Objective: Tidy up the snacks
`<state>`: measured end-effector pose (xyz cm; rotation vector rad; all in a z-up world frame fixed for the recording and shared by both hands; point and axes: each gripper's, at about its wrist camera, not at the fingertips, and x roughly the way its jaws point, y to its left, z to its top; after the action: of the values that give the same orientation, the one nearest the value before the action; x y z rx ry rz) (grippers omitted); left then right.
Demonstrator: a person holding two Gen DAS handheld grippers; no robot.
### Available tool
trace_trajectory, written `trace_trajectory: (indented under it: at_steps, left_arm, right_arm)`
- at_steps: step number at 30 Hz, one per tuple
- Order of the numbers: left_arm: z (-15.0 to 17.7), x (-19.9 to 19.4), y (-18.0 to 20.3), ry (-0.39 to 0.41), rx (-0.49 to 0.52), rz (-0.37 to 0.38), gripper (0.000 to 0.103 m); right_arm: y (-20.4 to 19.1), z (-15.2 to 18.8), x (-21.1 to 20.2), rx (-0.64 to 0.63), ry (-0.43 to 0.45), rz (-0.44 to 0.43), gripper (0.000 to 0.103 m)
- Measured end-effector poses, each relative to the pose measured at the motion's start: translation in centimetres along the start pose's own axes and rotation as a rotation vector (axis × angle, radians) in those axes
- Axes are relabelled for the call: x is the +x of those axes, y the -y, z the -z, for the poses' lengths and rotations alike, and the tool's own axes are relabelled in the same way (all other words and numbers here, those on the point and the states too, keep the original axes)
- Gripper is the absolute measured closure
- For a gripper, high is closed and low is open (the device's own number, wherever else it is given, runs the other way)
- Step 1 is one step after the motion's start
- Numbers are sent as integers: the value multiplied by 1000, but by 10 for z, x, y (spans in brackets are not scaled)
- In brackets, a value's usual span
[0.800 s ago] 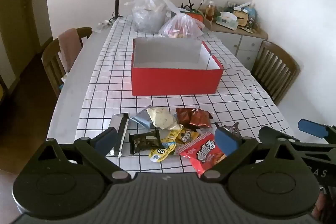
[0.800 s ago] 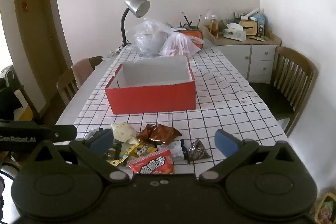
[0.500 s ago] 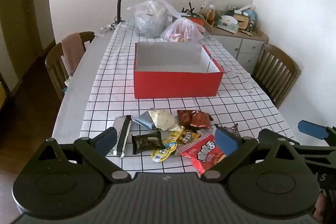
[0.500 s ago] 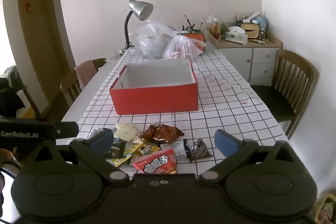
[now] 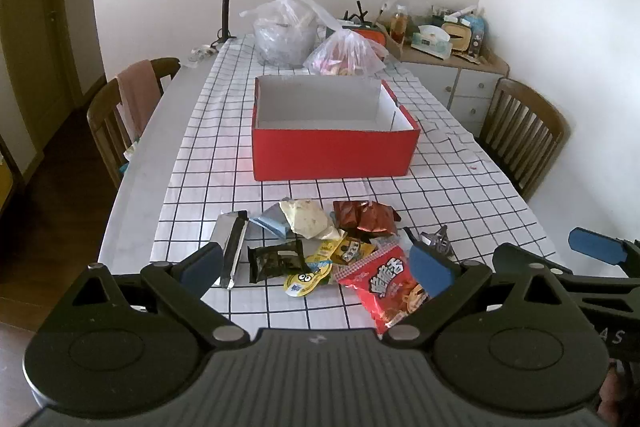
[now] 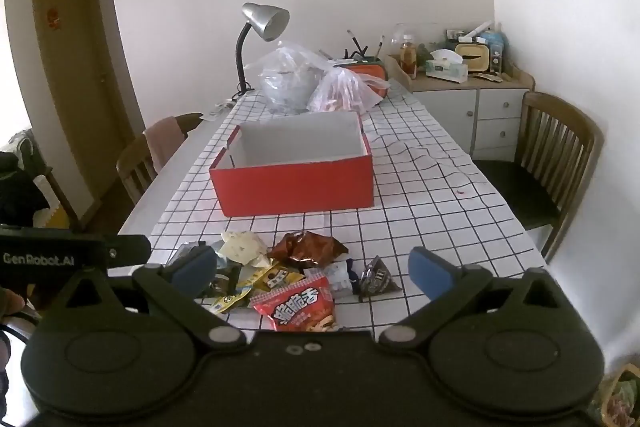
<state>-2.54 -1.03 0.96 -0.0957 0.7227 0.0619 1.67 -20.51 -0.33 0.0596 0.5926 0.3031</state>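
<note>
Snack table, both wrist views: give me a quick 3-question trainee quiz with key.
1. True or false: the red box already holds snacks.
2. Multiple choice: the red chip bag lies A) inside the box, B) at the near edge of the snack pile, C) on the wooden chair.
3. Fill in: both the left gripper and the right gripper are ____ and hold nothing.

Key: 1. false, the visible interior is bare white. 2. B. 3. open.
</note>
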Motion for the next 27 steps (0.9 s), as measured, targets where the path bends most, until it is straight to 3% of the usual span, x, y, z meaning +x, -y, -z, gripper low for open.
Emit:
trace_trajectory:
  at_steps: [27]
  left_arm:
    - [2, 5, -5, -35, 16, -3, 3]
  right_arm:
    - [-7, 2, 2, -8, -19, 3, 1]
